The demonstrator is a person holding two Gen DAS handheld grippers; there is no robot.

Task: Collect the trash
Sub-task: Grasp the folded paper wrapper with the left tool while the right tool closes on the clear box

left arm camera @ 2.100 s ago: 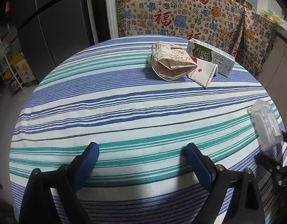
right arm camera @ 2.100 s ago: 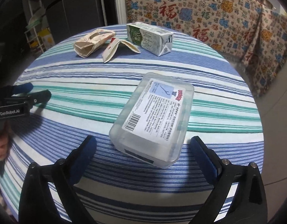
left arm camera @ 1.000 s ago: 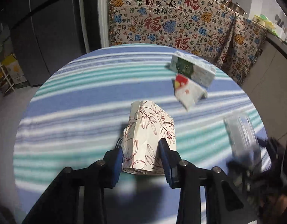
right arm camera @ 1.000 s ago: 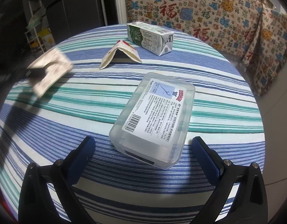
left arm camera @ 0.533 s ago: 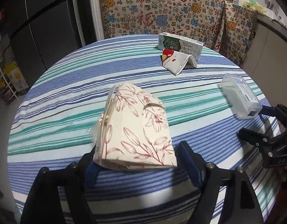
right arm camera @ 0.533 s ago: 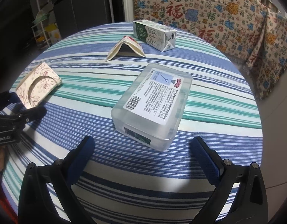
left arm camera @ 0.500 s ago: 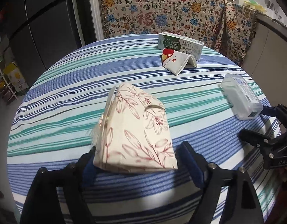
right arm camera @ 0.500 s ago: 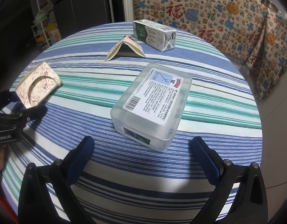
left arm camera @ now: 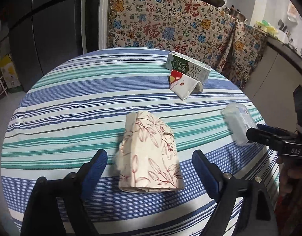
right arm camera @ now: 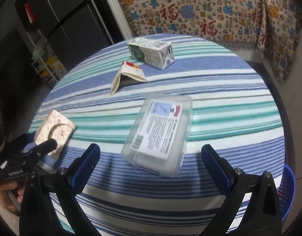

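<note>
Flowery paper box (left arm camera: 149, 153) lies on the striped table (left arm camera: 72, 102), loose between the left gripper's (left arm camera: 149, 163) wide-apart jaws, which have just been opening. The right gripper (right arm camera: 151, 159) is wide apart too.

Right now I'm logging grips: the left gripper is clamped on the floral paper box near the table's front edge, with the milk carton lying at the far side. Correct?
Not clamped. In the left wrist view the left gripper stands open, jaws just widened, with the floral paper box lying free between them. The milk carton does lie at the far side.
</note>
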